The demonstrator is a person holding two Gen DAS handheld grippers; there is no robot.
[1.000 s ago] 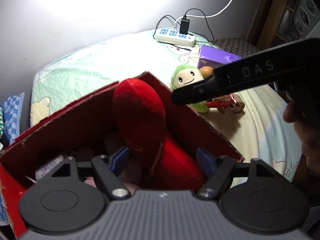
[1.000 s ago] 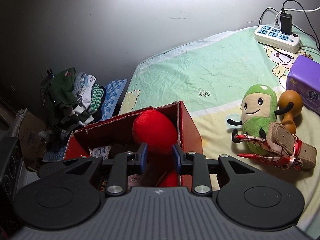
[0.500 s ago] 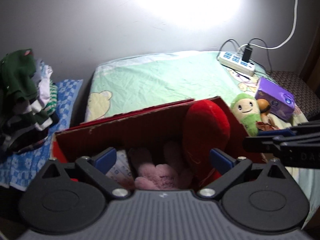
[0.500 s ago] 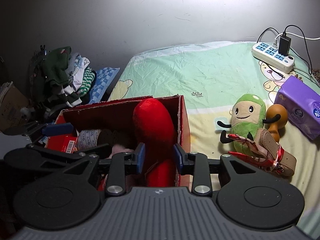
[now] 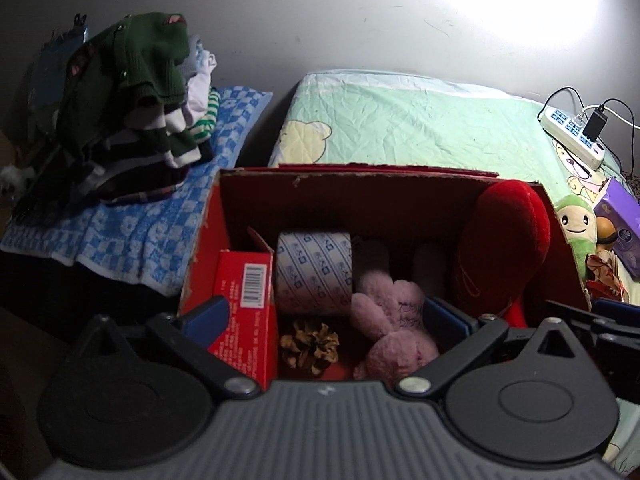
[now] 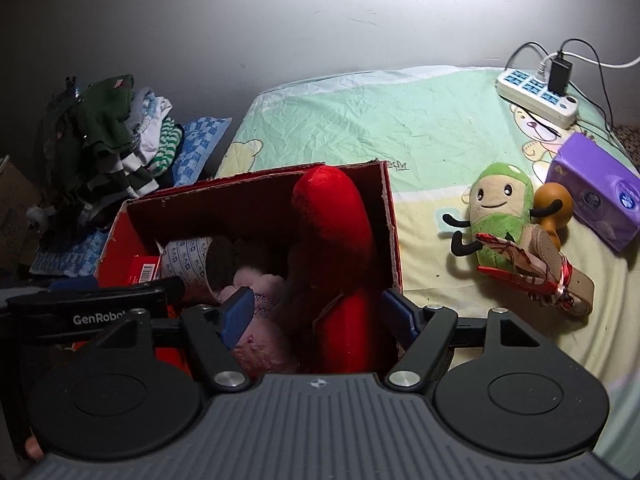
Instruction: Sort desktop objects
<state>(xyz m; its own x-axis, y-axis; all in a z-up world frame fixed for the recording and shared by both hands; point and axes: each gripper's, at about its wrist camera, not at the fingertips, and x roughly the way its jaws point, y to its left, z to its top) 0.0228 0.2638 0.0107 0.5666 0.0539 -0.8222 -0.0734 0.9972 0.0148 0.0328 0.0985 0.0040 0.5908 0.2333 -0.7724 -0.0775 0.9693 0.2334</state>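
Beside the bed's green sheet [image 6: 400, 120] your red plush [image 6: 332, 232] stands inside the red box [image 6: 394, 248], soft and light, best pinched mid-body, while your right gripper [image 6: 318, 312] opens around it untouching and your left gripper [image 5: 326, 318] opens wide, empty.

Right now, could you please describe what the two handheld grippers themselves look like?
Both match: a ribbed grey body, two round black discs, black linkage arms with silver pivot screws, and blue ridged pads on the fingers. The left gripper appears in the right wrist view as a black bar with white "GenRobot" lettering, beside the right gripper.
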